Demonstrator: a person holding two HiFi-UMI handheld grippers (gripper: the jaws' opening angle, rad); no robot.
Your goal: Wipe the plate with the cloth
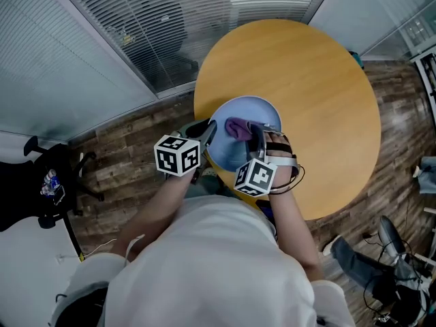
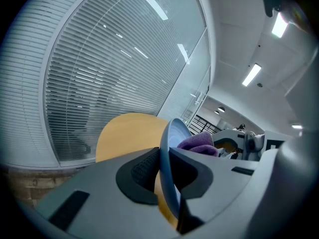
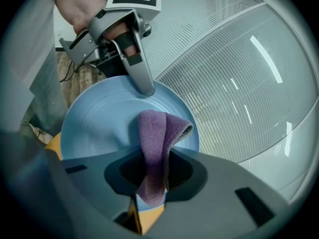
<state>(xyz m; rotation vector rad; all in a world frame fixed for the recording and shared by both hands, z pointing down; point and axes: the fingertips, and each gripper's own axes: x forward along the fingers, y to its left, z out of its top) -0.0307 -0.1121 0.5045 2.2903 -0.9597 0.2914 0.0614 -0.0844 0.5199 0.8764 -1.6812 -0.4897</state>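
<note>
Head view: both forearms reach forward over the near edge of the round tabletop (image 1: pixel 306 94). The left gripper (image 1: pixel 210 131) meets the left rim of the blue plate (image 1: pixel 255 107). The right gripper (image 1: pixel 259 133) is over the plate's face with the purple cloth (image 1: pixel 238 127).

Left gripper view: the jaws are closed on the plate's rim, and the plate stands tilted, edge-on between them.

Right gripper view: the jaws clamp the folded cloth, whose free end lies against the plate's face.

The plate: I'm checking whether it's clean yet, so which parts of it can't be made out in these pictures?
The plate face under the cloth: covered by it in head and right gripper views.
Near rim: behind the right gripper body in its own view.
Underside: the left gripper, shut on the rim, sees it edge-on only.
Fine smears: too small in head view.
</note>
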